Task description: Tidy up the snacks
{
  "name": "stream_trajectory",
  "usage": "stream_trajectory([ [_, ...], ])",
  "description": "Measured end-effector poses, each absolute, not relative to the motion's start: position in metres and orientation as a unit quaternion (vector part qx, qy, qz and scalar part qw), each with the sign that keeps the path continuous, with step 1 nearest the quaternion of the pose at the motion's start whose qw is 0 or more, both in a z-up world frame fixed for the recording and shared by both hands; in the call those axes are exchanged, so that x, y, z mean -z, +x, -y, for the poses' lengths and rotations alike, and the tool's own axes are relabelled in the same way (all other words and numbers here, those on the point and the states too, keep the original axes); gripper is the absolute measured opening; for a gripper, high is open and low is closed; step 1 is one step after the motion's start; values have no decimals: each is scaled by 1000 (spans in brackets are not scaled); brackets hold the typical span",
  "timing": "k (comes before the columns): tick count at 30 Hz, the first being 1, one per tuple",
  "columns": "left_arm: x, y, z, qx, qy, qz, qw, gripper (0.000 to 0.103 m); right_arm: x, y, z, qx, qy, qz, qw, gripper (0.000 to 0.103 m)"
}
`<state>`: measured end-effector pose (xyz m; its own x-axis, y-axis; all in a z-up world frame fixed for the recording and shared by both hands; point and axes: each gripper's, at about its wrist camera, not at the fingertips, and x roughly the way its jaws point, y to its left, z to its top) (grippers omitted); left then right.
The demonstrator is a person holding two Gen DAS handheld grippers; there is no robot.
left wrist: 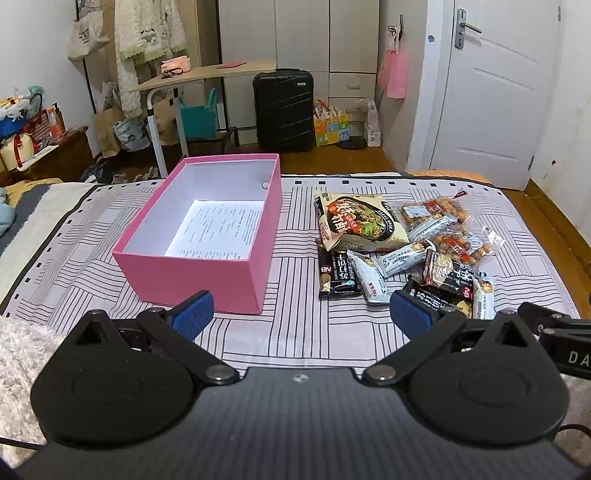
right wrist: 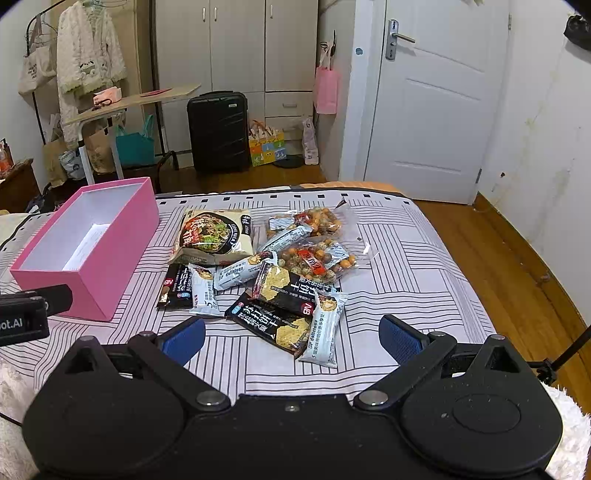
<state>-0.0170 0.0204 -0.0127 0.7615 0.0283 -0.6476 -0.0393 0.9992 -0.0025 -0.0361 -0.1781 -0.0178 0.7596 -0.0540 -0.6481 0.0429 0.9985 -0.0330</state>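
Bed [left wrist: 295, 332]: covered w/ white sheet, black line pattern. Floor [right wrist: 498, 236]: wood, right of bed. Black suitcase [left wrist: 283, 110]: upright on floor beyond bed, in front of wardrobe [left wrist: 299, 35]. Side table [left wrist: 207, 75]: light wood top, white leg, left of suitcase; pink item on top. Cream coat [right wrist: 90, 59]: hangs on rack at left, tote bag [right wrist: 36, 70] beside it. White door [right wrist: 439, 99]: shut, metal handle. Pink bag [right wrist: 326, 90]: hangs on wall near door.
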Motion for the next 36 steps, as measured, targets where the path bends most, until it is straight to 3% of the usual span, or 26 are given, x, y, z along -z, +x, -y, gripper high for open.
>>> stream_trajectory([
  [9, -4, -32, -19, -17, 5, -292, 956, 103, -4, -53, 176, -9, -16, -265, 964, 102],
  [16, -28, -1, -24, 87, -1, -339, 937, 102, -24, -22, 190, -65, -78, -199, 975, 102],
  [19, -26, 30, -20, 108, -12, -375, 921, 100, -32, 11, 208, -82, -63, -236, 966, 102],
  [22, -20, 62, -9, 94, 0, -384, 918, 100, -27, 56, 235, -111, 14, -331, 937, 102],
  [25, -11, 96, 8, 88, 14, -390, 916, 96, -1, 95, 253, -109, 73, -418, 899, 96],
  [32, 47, 149, 44, 105, 20, -429, 897, 94, 71, 116, 273, -61, 122, -509, 850, 86],
  [36, 93, 169, 37, 115, -48, -475, 871, 77, 103, 129, 288, -41, 186, -561, 805, 76],
])
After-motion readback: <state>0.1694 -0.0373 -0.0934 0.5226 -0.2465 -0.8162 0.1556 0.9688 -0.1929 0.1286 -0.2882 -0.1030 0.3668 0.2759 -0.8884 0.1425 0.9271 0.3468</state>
